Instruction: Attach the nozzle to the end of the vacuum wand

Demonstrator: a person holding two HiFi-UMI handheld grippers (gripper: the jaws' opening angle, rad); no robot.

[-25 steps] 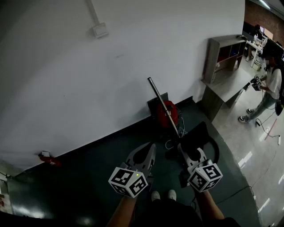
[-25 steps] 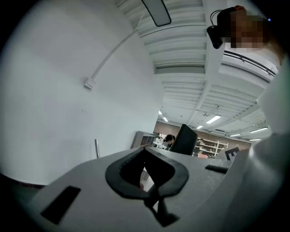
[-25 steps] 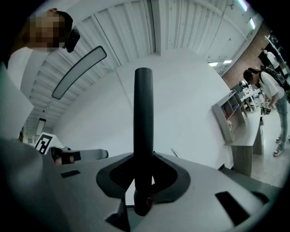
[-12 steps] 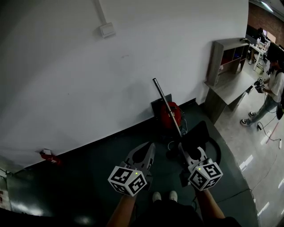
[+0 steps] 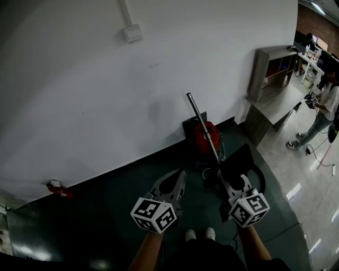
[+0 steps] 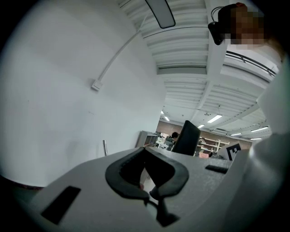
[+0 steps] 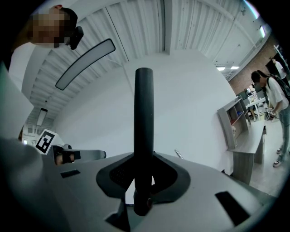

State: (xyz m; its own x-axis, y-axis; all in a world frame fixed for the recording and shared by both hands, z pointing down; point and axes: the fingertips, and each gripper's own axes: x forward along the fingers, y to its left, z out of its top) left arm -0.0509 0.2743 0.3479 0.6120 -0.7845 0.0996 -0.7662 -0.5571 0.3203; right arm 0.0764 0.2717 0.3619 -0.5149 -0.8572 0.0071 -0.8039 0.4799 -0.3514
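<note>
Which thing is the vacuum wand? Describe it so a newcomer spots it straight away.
Follow the foot of the big white wall rightwards to the red vacuum cleaner. The wand is the thin silvery tube slanting up from it against the wall, the only bare metal rod there.

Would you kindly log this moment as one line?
left gripper: shut, empty | right gripper: shut on nozzle | wand: end bare, at vacuum

Big open office room, tall plain white wall (image 5: 106, 95) with a small white box (image 5: 133, 33) on it, dark green floor (image 5: 106, 196), grey wooden shelf with square holes (image 5: 270, 69), desks with screens (image 5: 312, 50) far back, red brick wall (image 5: 318, 16), long white ceiling lamp (image 7: 85, 63), a person standing (image 5: 323, 106) on shiny pale floor (image 5: 302, 174)
</note>
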